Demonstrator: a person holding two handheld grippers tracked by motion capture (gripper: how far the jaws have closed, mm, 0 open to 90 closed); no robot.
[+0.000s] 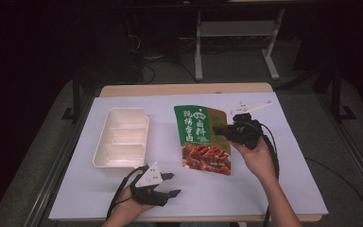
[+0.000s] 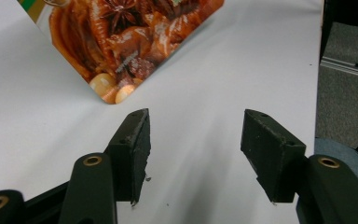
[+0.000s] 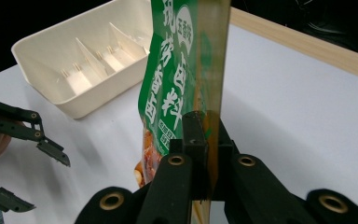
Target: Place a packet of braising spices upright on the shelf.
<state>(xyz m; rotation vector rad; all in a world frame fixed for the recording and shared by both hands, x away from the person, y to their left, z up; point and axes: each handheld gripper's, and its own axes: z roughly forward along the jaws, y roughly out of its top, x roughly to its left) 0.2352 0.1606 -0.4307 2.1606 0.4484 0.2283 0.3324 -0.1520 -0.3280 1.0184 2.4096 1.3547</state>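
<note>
A green and brown food pouch (image 1: 201, 137) printed with braised meat lies tilted over the middle of the white table cover. My right gripper (image 1: 220, 130) is shut on its right edge. In the right gripper view the jaws (image 3: 205, 135) clamp the brown side strip of the pouch (image 3: 177, 79), which stands edge-up in front of the camera. My left gripper (image 1: 175, 183) sits near the front edge, left of the pouch, open with nothing between its jaws. The left gripper view has its jaws (image 2: 193, 144) apart over bare cover, with the pouch's lower corner (image 2: 126, 37) just beyond them.
A cream divided tray (image 1: 99, 146) stands at the left of the table, its compartments bare (image 3: 98, 102). The white cover (image 1: 274, 170) spans the table, with a wooden edge (image 1: 184, 89) at the far side. A white metal frame (image 1: 198, 47) stands on the floor beyond.
</note>
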